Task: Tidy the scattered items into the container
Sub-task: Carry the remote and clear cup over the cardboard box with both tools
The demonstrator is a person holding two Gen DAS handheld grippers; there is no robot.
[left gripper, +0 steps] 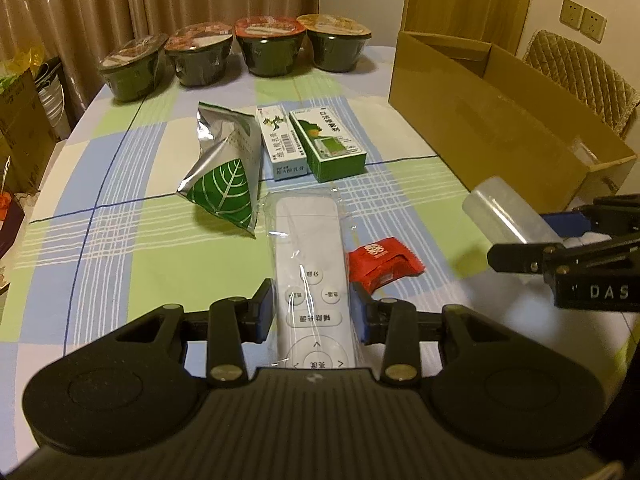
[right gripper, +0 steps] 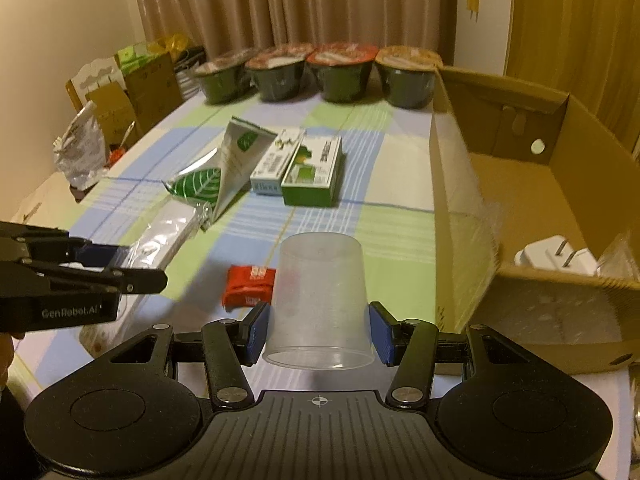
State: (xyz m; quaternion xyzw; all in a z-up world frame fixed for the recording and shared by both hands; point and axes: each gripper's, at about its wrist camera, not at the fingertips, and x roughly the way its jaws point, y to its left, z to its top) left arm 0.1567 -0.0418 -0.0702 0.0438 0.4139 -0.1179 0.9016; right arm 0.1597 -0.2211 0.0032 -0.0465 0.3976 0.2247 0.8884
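Observation:
My left gripper [left gripper: 314,310] is shut on the near end of a white remote [left gripper: 308,240] in clear plastic wrap, which lies lengthwise on the checked tablecloth [left gripper: 120,248]. My right gripper [right gripper: 319,336] is shut on a translucent plastic cup [right gripper: 320,280], its rim toward the camera, just left of the open cardboard box [right gripper: 560,200]. A white plug [right gripper: 556,258] lies inside that box. A red packet [right gripper: 250,286] rests on the cloth beyond the cup. Farther back lie a silver-green pouch [left gripper: 224,172] and two medicine boxes [left gripper: 280,144], [left gripper: 328,144].
Four sealed noodle bowls [left gripper: 264,48] line the table's far edge before a curtain. A padded chair [left gripper: 580,68] stands behind the box. Cartons and bags [right gripper: 120,92] crowd the floor off the table's left side.

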